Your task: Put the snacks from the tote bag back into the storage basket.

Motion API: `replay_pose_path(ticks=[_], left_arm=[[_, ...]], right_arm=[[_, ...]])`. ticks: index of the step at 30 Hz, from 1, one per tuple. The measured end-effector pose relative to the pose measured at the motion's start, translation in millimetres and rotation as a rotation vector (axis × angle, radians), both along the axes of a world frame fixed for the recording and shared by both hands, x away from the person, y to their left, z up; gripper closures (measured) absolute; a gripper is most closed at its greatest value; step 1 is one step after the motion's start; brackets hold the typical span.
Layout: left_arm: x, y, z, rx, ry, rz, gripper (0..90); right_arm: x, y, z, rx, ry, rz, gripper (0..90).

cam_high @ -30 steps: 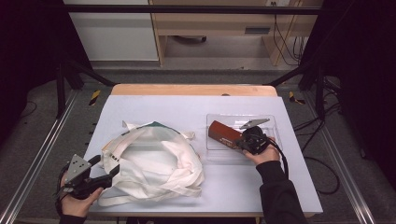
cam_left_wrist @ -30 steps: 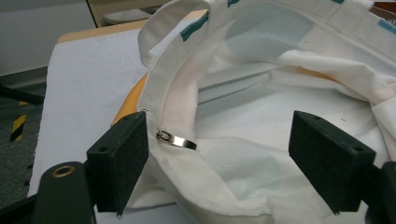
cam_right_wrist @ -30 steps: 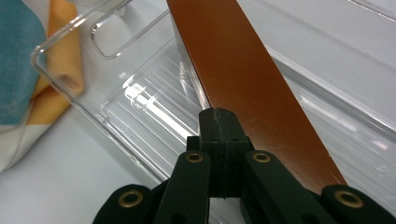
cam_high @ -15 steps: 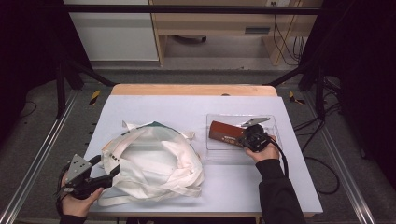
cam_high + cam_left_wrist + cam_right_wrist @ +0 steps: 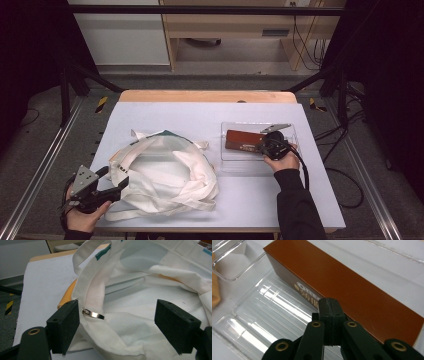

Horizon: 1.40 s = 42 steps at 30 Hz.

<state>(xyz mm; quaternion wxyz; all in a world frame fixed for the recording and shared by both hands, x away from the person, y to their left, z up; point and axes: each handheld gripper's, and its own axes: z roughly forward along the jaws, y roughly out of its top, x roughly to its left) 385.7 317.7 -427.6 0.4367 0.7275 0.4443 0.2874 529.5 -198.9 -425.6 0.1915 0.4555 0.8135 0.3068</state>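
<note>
Glossy brown box (image 5: 342, 282) (rectangular) lies in ribbed clear tray (image 5: 269, 312).

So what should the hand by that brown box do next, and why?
Probably open the right gripper and set its jaws around the brown box. The jaws are pressed together with nothing between them, resting against the box's side in the clear tray, so it cannot be lifted yet. The left gripper already stands open at the white bag.
</note>
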Motion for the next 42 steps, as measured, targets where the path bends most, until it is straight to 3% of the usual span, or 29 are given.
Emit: replay_pose_path(ticks=[23, 42], left_arm=[[0.0, -0.4, -0.3, -0.001, 0.004, -0.003, 20.1], [0.1, -1.2, -0.3, 0.001, 0.004, -0.009, 20.0]], right_arm=[[11.1, -2.3, 4.1, -0.025, -0.025, -0.083, 90.0], [15.3, -2.7, 1.3, -0.034, -0.040, -0.092, 90.0]])
